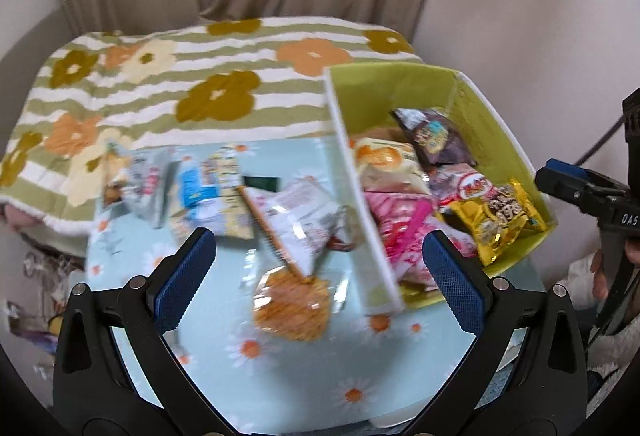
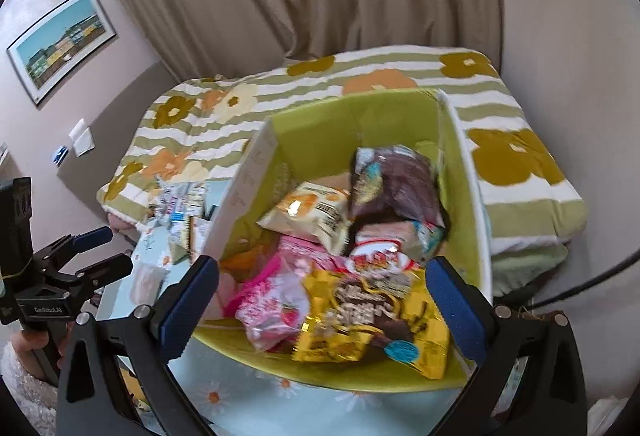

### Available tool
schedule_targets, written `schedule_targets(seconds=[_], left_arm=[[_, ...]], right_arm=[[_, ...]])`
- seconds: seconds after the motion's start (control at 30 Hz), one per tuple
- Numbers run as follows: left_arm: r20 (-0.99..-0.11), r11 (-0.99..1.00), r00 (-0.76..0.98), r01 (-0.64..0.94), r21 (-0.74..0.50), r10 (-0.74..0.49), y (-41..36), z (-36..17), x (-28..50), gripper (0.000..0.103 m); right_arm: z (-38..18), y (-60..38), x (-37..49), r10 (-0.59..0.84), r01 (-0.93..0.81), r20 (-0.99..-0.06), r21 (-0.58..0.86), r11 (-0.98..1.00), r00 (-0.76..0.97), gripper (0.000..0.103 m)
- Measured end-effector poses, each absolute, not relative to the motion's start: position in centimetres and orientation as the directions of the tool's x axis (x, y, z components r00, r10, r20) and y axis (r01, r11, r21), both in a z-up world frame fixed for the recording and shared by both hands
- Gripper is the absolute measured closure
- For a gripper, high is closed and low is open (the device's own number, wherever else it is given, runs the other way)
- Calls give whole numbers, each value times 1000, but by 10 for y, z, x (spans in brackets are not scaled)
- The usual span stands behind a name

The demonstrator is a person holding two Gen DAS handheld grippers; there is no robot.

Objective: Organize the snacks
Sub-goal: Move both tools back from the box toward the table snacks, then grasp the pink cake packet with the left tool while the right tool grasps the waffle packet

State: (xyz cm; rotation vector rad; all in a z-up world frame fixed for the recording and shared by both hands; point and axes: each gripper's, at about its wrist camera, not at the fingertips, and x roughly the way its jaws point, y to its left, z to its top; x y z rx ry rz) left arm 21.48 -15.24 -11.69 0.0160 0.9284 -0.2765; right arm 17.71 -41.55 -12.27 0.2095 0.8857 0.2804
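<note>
a striped flower blanket (image 1: 224,75) covers the bed behind the table (image 1: 280,376), whose daisy-print cloth shows bare room along its near edge, in front of both grippers. the green box (image 2: 400,115) stands at the table's right side, its white-edged left wall (image 1: 360,220) dividing it from the loose snacks; its far half is still open floor. inside lie a brown bag (image 2: 400,179), a cream bag (image 2: 316,211), a pink packet (image 2: 276,300) and, nearest, a yellow bag (image 2: 360,320) with blurred lettering i cannot read. left of the box, a pile of packets (image 1: 208,183) and a clear bag of orange snacks (image 1: 292,304) rest on the cloth. the left gripper (image 1: 316,272) hangs over that bag, jaws wide apart, empty. the right gripper (image 2: 320,300) hovers over the box, jaws spread, gripping nothing.
</note>
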Motion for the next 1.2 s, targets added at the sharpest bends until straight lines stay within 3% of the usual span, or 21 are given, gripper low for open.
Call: schedule_targets(seconds=[0.43,0.87,1.2], left_arm=[[-772,997,630,35,-76,-81,-33,-103,184,1],[-849,989,512,124,-81,-134,29,-160,192,1],[-894,968,402,223,-113,-197,41,-238,211,1]], right_arm=[[-97,-334,168,370,-278,-679,247,928,633,0],[-128,-234,135,279,-84,-723,294,952,632,0],[-199,-181,120,105,163,-796,247,955,596,0]])
